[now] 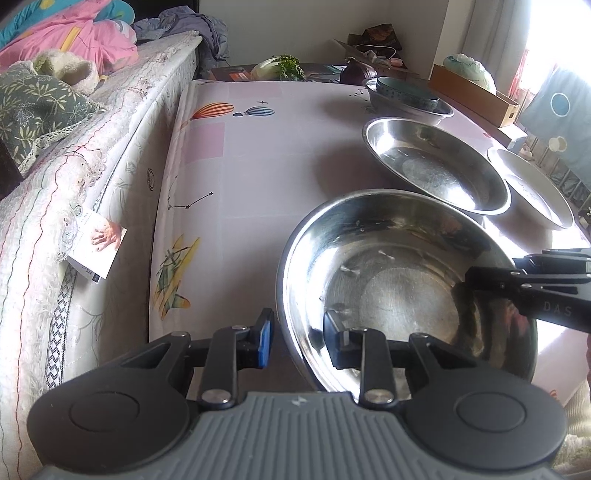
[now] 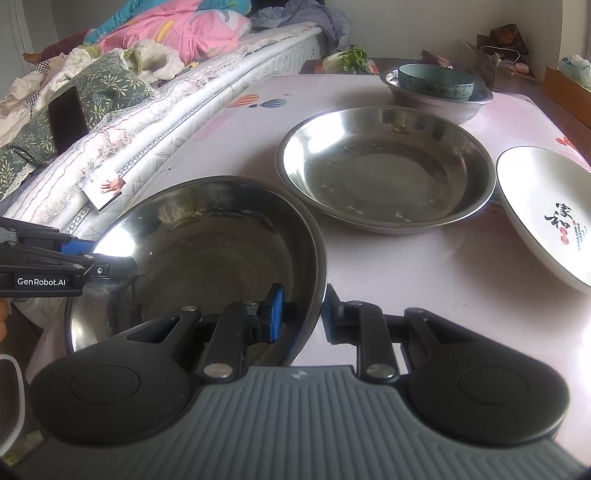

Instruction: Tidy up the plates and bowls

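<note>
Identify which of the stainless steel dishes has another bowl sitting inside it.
The far steel basin at the back of the table: a teal ceramic bowl is nested in it. The middle steel dish and the nearest one are empty.

Bed (image 1: pixel 110 122) by table (image 1: pixel 277 155) – bright window (image 1: pixel 546 33)
</note>
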